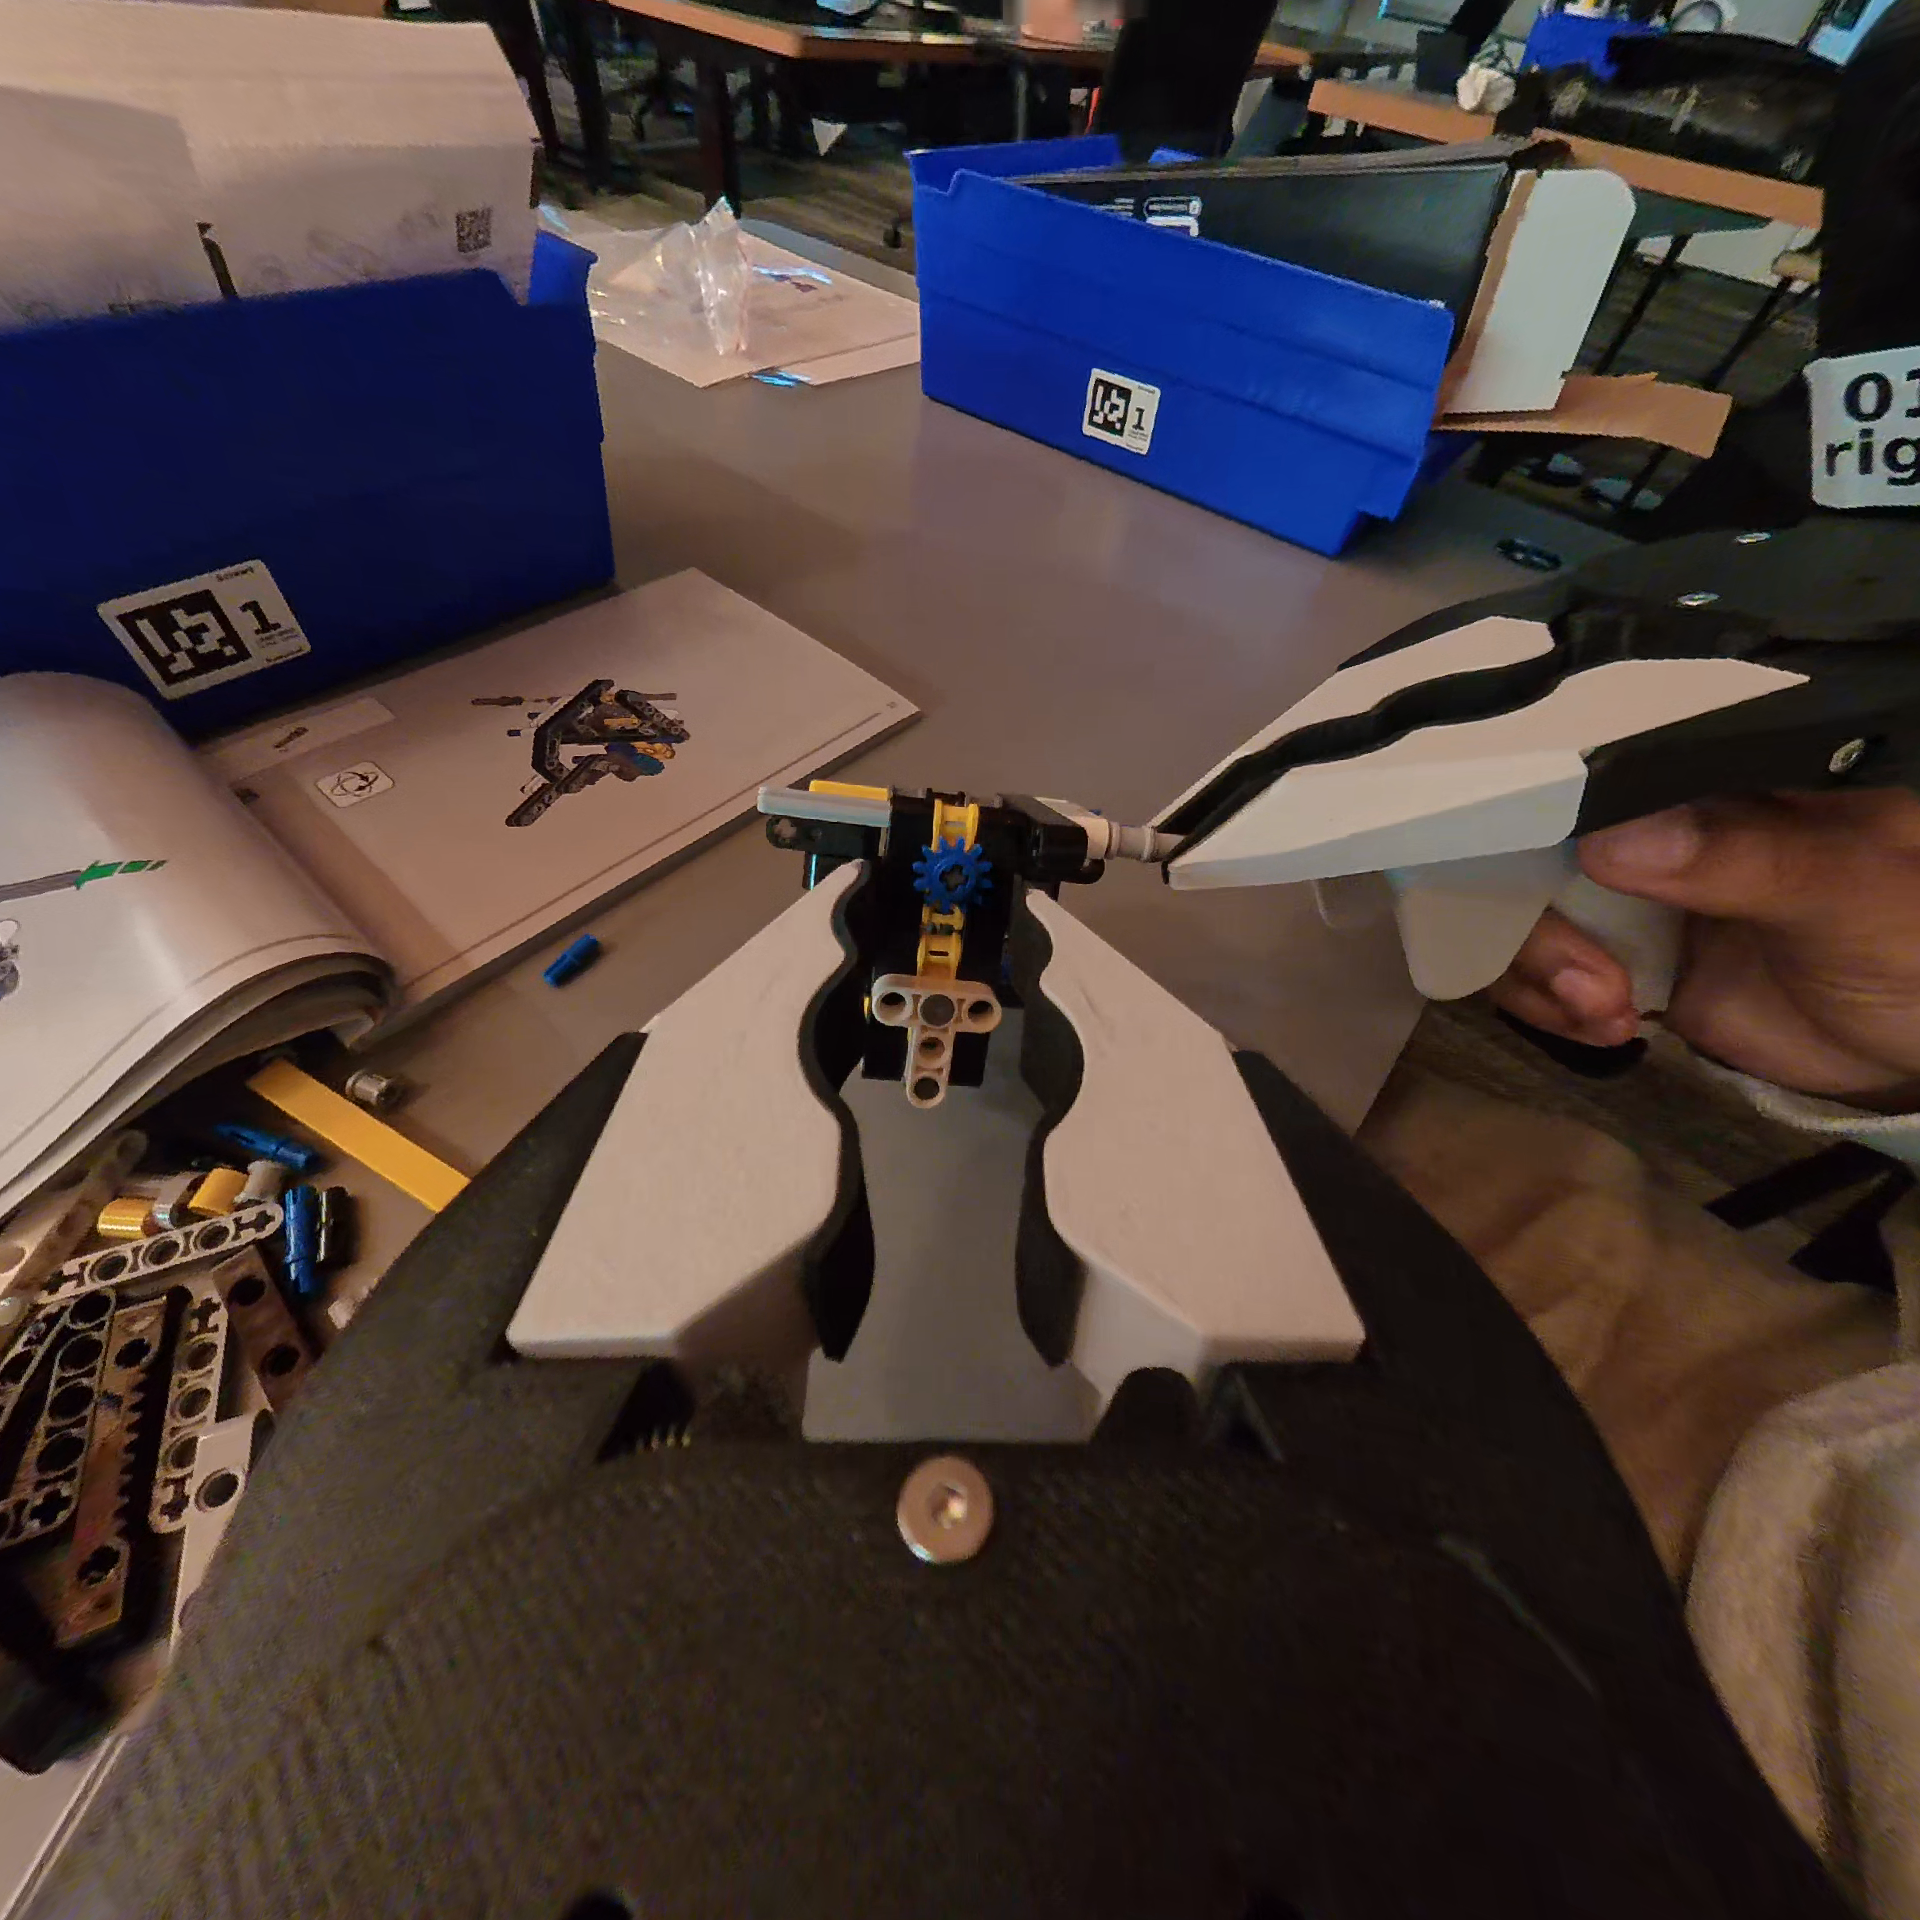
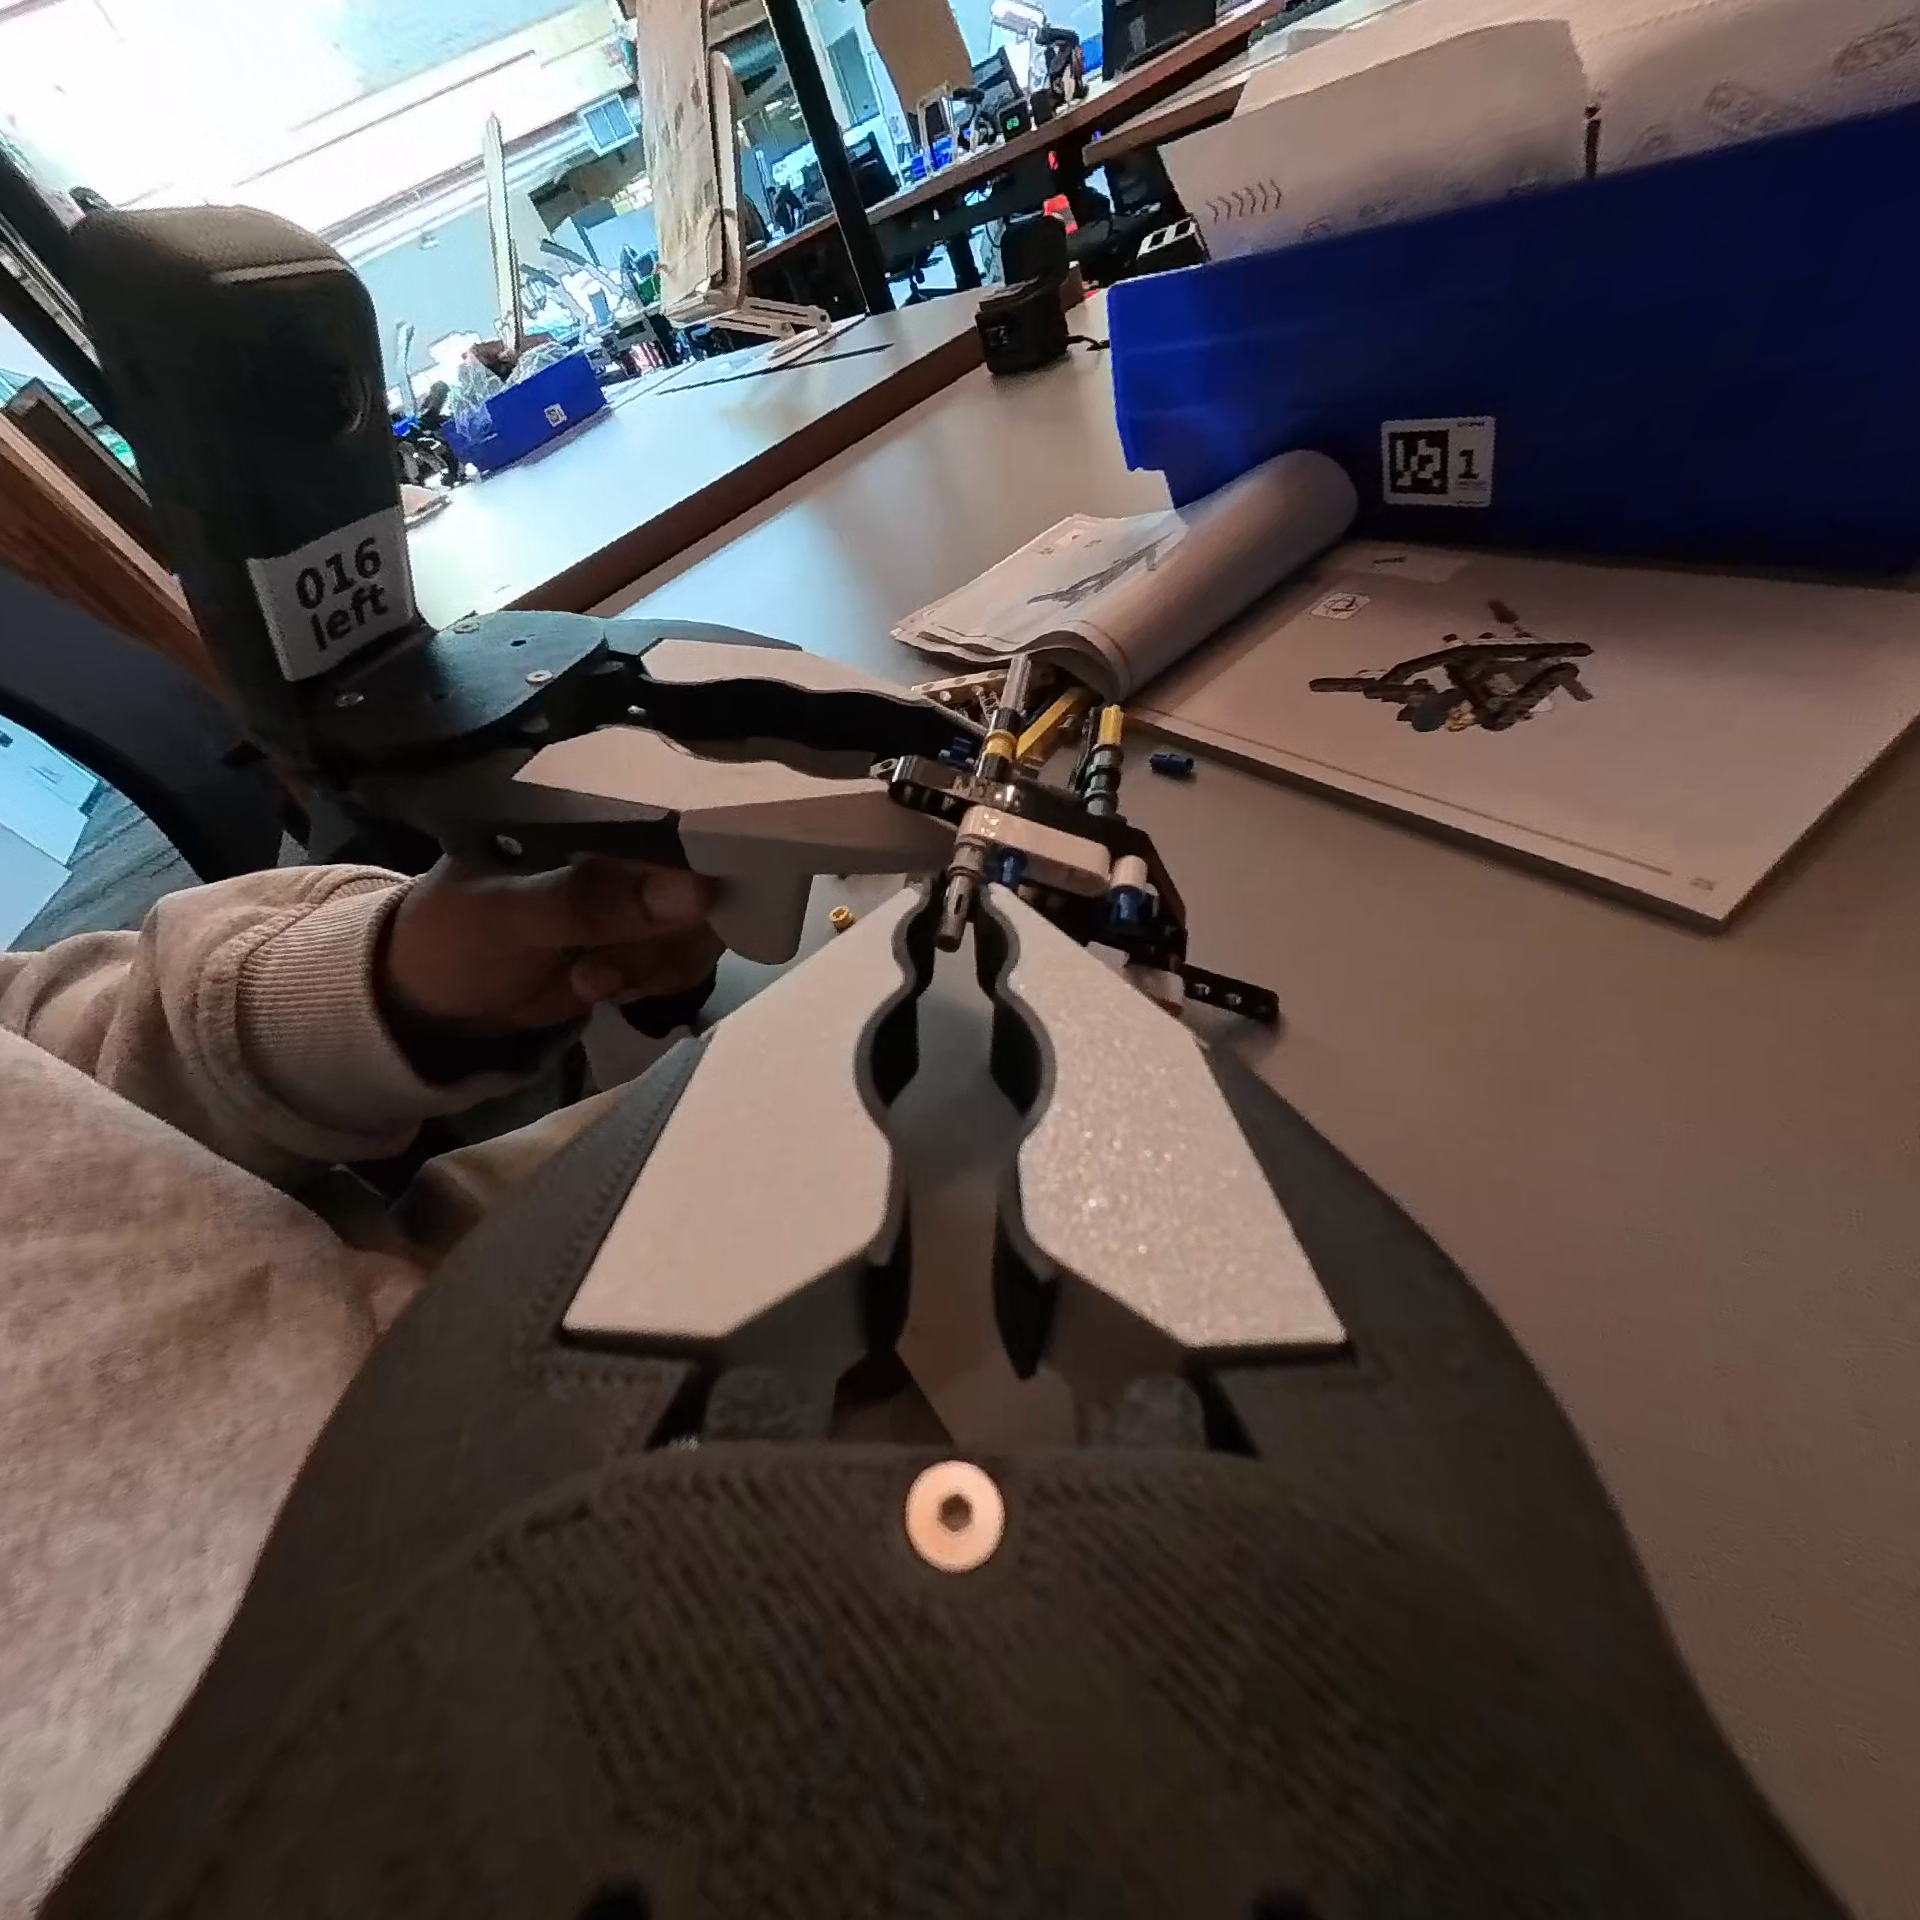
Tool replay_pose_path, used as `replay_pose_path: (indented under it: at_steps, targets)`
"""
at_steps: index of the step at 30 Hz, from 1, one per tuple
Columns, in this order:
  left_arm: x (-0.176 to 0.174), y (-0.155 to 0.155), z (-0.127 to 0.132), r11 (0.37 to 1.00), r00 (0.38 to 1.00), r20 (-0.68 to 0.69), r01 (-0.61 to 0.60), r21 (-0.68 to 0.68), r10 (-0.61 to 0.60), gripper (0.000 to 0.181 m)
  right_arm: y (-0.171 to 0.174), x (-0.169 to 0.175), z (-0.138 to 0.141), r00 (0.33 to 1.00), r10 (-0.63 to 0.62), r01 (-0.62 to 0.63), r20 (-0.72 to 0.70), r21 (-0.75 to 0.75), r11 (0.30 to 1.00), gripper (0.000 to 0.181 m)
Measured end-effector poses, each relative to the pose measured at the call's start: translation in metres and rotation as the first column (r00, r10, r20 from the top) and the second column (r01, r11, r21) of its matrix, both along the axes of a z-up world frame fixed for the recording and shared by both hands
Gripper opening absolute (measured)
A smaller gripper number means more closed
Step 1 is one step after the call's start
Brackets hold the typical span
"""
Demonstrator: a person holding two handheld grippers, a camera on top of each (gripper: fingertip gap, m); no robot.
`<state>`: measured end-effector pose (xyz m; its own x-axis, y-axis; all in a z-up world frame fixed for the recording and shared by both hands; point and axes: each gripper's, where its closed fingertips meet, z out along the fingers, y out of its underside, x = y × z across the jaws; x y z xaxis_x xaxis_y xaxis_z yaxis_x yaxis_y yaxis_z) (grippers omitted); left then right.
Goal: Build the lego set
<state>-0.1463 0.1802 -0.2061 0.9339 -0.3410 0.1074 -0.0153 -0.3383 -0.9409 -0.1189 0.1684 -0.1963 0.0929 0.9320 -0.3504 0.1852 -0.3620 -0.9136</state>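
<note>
- Lego model (image 1: 940, 914) sits clamped between the fingers of my left claw (image 1: 940, 935), held up off the grey table (image 1: 1039, 582). It is a small black frame with a yellow beam down its middle, a blue toothed gear (image 1: 951, 875) on that beam, and a pale T-shaped piece with round holes lower down.
- From the same left view, my right claw (image 1: 1164, 847) comes in from the side, its tips pressed together on the end of a thin grey rod (image 1: 1117, 836) that sticks out of the frame.
- I judge the step in hand to be seating that rod through the frame; the next move calls for a straight push along the rod's line while my left claw holds firm.
- Loose parts (image 1: 156, 1309), hard glossy plastic, holed beams and small pins, lie beside the open manual (image 1: 540, 769), whose matte page shows a drawing of the build. Blue plastic bins (image 1: 1174, 312) stand behind.
- In the right view, my right claw (image 2: 958, 914) pinches the ridged rod (image 2: 956, 899) near its end, the white padded fingers (image 2: 1091, 1091) almost shut.
- There the left claw (image 2: 914, 790) grips the model (image 2: 1049, 831) from the left, above the table and near the manual (image 2: 1455, 727).
</note>
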Motion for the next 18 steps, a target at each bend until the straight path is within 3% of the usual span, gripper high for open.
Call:
replay_pose_path:
  at_steps: [5,12,18]
  targets:
    - [0.001,-0.001,0.002,0.999,0.998,0.051,0.035,-0.002,-0.035,0.023,0.004,0.003,-0.001,1.0,0.004,-0.004,0.012,0.033,0.999,0.004]
    - [0.01,-0.007,0.002,0.992,0.989,0.081,0.125,-0.012,-0.123,0.044,0.019,0.018,0.0,1.0,0.026,-0.026,0.007,0.021,0.999,0.003]
    - [0.021,-0.018,0.007,0.97,0.968,0.051,0.243,0.022,-0.244,0.047,0.007,0.04,-0.01,0.972,0.212,-0.213,0.098,0.0,0.977,0.003]
